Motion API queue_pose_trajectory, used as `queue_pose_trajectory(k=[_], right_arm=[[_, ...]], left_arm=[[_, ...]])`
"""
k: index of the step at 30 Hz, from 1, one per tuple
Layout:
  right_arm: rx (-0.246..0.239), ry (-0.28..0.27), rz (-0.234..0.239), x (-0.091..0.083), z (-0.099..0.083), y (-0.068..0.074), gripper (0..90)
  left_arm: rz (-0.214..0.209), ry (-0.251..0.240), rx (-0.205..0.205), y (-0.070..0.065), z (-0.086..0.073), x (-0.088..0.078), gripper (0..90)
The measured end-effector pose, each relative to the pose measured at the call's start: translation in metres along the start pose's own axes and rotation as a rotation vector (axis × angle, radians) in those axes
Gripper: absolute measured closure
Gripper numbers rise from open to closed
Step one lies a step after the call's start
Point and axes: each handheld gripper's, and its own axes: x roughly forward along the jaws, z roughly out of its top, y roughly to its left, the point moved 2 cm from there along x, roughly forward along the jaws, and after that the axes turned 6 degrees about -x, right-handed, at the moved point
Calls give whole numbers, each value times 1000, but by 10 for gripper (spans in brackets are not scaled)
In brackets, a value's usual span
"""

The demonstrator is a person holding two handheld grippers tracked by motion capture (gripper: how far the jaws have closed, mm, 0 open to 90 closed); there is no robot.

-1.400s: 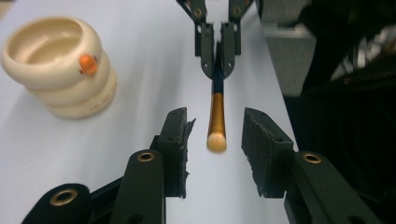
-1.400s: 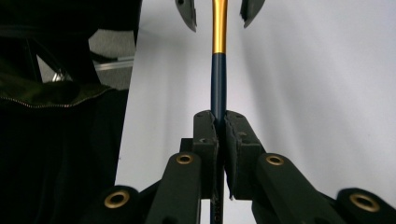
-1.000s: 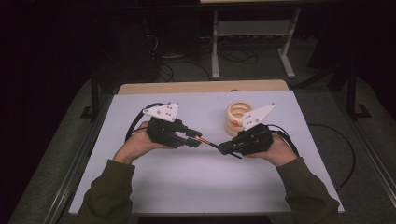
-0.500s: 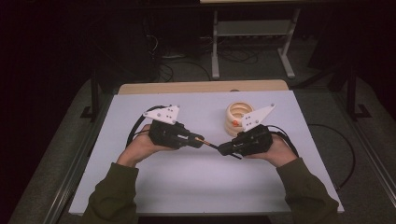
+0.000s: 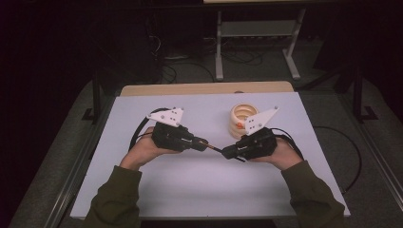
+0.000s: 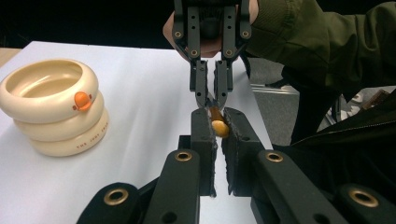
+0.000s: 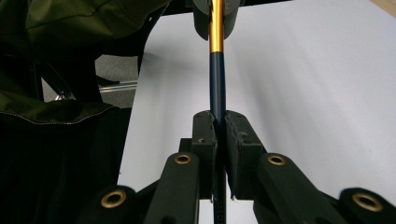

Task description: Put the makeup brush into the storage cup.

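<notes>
A slim pen point(image 5: 215, 148) with a dark blue barrel point(image 7: 217, 84) and a gold end point(image 6: 218, 127) is held level above the white table top, spanning the two grippers. My left gripper point(image 5: 203, 144) has just been closing and its pads now pinch the gold end point(image 6: 219, 122). Facing it, my right gripper point(image 5: 227, 153) is shut on the blue barrel point(image 7: 218, 119). In the left gripper view the right gripper point(image 6: 211, 95) points straight at me. The left gripper's tips point(image 7: 215, 18) show at the top of the right gripper view.
A cream stack of three rings point(image 5: 243, 118) with an orange dot stands behind the right hand, also at the left point(image 6: 53, 112) of the left gripper view. The white table top point(image 5: 199, 190) reaches to a wooden back edge point(image 5: 204, 89). Table legs and cables lie on the floor beyond.
The left gripper's jaws have drawn together on the pen's gold end. Both hands and the pen have stayed in place.
</notes>
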Motion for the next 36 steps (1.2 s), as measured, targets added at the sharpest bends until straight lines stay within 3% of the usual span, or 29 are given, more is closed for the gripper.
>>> queue_pose_trajectory(k=[4,5,9,13,24,36], right_arm=[[-8,4,-3,0,0,0,819],[-21,8,-10,0,0,-1,794],[4,8,-9,1,0,0,659],[6,-1,-16,0,2,-2,637],[-19,48,15,14,17,-5,655],[-46,79,35,25,25,-8,759]], left_arm=[[-1,2,-6,0,0,0,832],[-1,2,-8,0,-1,0,832],[0,7,-10,0,-1,2,833],[0,11,-3,0,0,2,832],[5,40,-6,0,-2,5,832],[9,67,-6,2,-4,8,832]])
